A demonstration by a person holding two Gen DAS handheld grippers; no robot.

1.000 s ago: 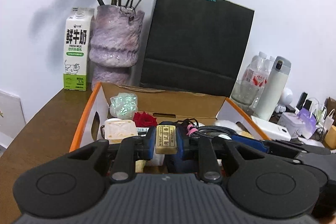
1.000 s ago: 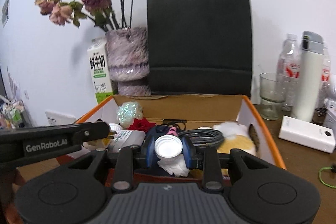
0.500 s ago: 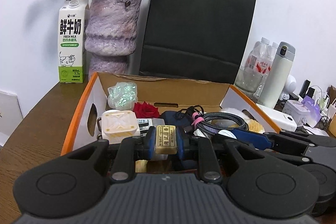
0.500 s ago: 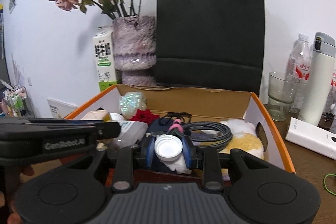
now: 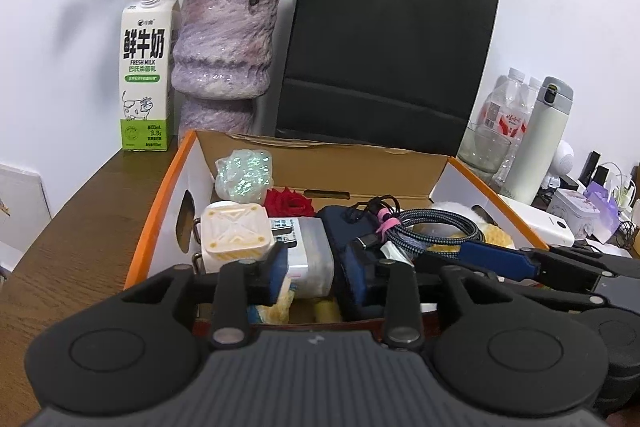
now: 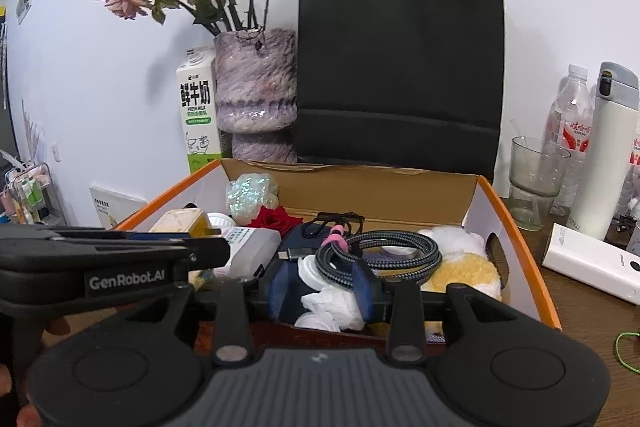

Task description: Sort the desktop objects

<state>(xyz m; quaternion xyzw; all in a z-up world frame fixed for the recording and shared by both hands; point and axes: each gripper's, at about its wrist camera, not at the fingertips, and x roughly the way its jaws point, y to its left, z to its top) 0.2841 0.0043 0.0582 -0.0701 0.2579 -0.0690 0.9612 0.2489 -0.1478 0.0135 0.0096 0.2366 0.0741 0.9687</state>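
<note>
Two grippers sit low at the near edge of the big cardboard box point(image 6: 516, 227), and you hold one in each hand. The box fills the middle of the brown desk point(image 5: 72, 239), with its far wall close to the black paper bag point(image 6: 400, 67).

Inside, near the right wall, lies a yellow and white soft toy point(image 6: 464, 267). In the middle is a coiled braided cable point(image 6: 380, 251), with its long side running left to right. By the left wall sits a cream square case point(image 5: 234, 235). Just beside it is a clear plastic box point(image 5: 312, 259).

Your left gripper point(image 5: 316, 277) has its jaws opening. Nothing is pinched between them; the clear plastic box only shows in the gap beyond.

Your right gripper point(image 6: 322, 291) is opening its jaws too. A small white cap point(image 6: 310, 273) and some crumpled white paper point(image 6: 332, 307) lie between the fingers, right by the near wall. I cannot tell if the pads touch them.

Your right hand is the nearer one to the cap. The cable lies just past it, so I think you should back out straight.
</note>
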